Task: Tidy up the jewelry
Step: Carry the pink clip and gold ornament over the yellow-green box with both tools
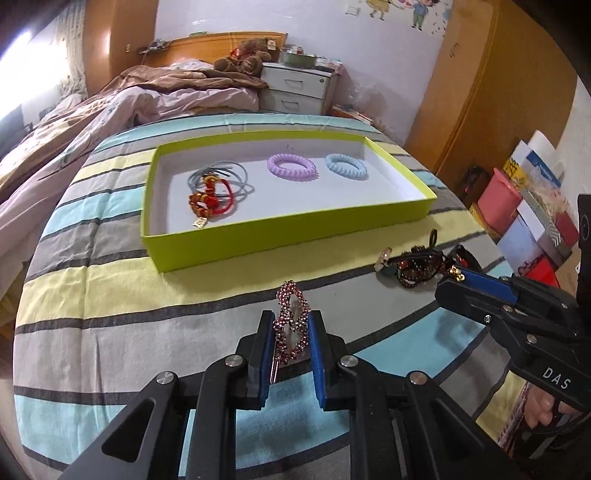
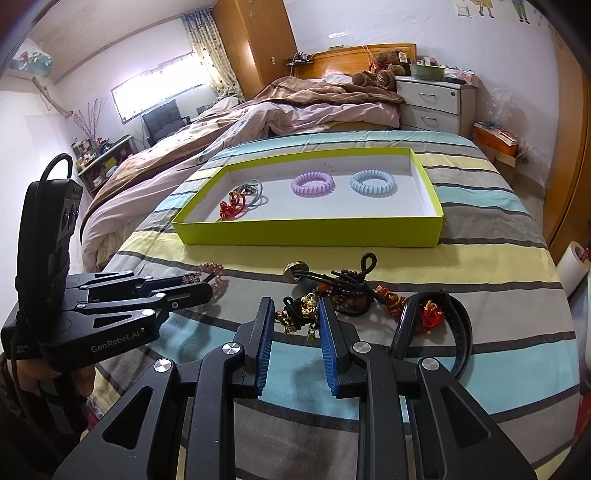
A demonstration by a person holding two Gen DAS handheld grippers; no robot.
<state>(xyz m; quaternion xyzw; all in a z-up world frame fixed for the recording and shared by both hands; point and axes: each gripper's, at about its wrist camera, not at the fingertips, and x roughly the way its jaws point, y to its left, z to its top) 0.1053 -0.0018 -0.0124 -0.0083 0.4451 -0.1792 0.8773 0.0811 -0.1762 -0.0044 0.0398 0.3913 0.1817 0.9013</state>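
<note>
Striped bedspread (image 1: 110, 314), bedroom, left claw (image 1: 290, 332) clamping beaded clip (image 1: 291, 325), right claw (image 2: 297, 321) gripping black-gold ornament (image 2: 299, 314)

Daylight is pouring through a curtained window (image 2: 155, 88) onto pale walls (image 2: 369, 26). A wooden wardrobe (image 2: 255, 40) is standing beside it. A rumpled bed (image 2: 258, 118) is lying against a wooden headboard (image 2: 354, 55), a white nightstand (image 2: 436, 103) sitting alongside.
</note>
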